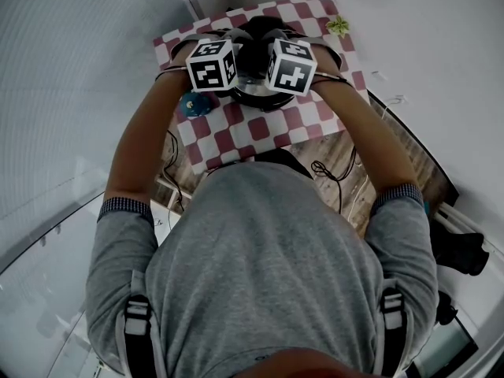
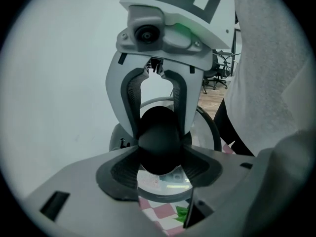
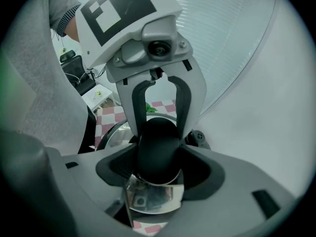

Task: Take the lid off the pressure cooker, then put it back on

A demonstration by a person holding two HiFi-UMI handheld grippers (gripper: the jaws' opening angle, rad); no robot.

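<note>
Left claw (image 2: 159,166): clamped on the black knob (image 2: 158,144), one dark pad pressed to each side, coming in from the person's left.
Right claw (image 3: 157,169): pinching the same knob from the opposite side, both pads snug against it, so that's two claws on one knob, face to face.
Fingers: in each gripper view the other claw's grey fingers (image 2: 129,102) stand upright behind the knob, hugging its far half.
Lid (image 3: 150,196): shiny steel, right under the knob, mirroring the claws. It lies over the cooker (image 1: 256,94), but whether it is locked down I can't tell.
Cooker: on the checked cloth (image 1: 260,132), towards its far edge, mostly hidden in the head view by the two grippers.
Cubes: left cube (image 1: 211,64) and right cube (image 1: 291,65) sit close together above the cooker, a dark gap between them.
Blue thing (image 1: 193,105): on the cloth just beside the cooker, under the left forearm, too small to name.
Green sprig (image 1: 339,26): at the cloth's far right corner, well apart from the cooker.
Arms: both bare forearms reach forward from a grey shirt (image 1: 268,258), one down each side of the cloth.
</note>
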